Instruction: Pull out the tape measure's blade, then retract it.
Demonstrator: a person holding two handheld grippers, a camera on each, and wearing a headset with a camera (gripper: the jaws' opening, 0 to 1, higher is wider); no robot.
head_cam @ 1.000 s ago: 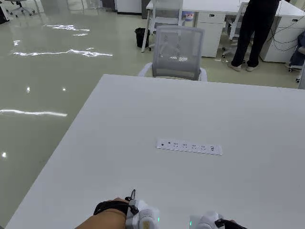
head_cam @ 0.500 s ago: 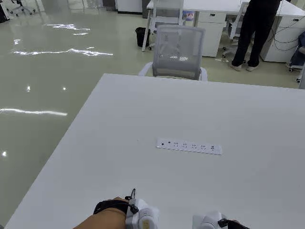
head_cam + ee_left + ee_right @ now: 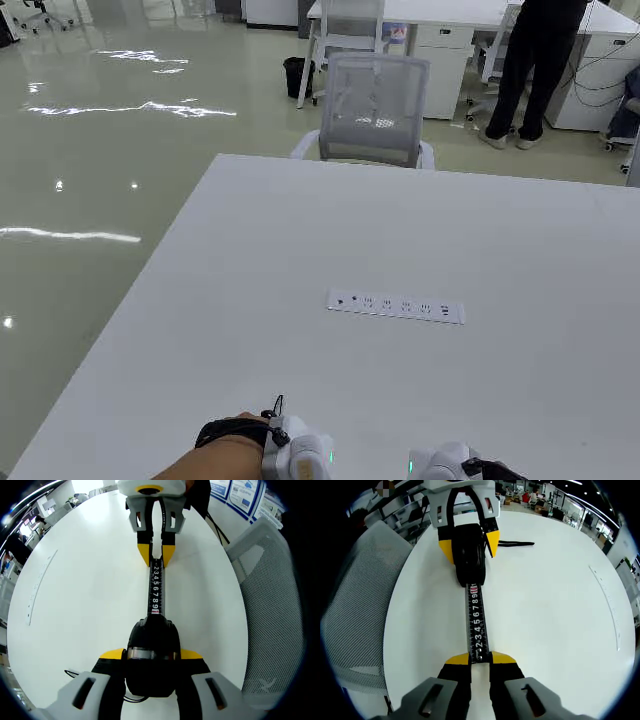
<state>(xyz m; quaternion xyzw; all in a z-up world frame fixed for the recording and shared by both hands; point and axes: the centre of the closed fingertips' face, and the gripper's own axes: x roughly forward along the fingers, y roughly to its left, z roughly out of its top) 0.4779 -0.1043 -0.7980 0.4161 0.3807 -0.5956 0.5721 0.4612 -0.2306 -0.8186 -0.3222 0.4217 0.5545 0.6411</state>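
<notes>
Tape measure (image 3: 152,647) sits at the near edge of the table (image 3: 85,590), its case clamped in my left gripper (image 3: 152,655). My right gripper (image 3: 479,659) pinches the blade (image 3: 476,620) tip. It has edged slightly outward, so I judge the pull-out is only just underway.

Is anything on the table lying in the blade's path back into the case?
Nothing visible does. The blade runs straight over bare table from the right gripper to the case in the left gripper. The power strip lies off to one side.
</notes>
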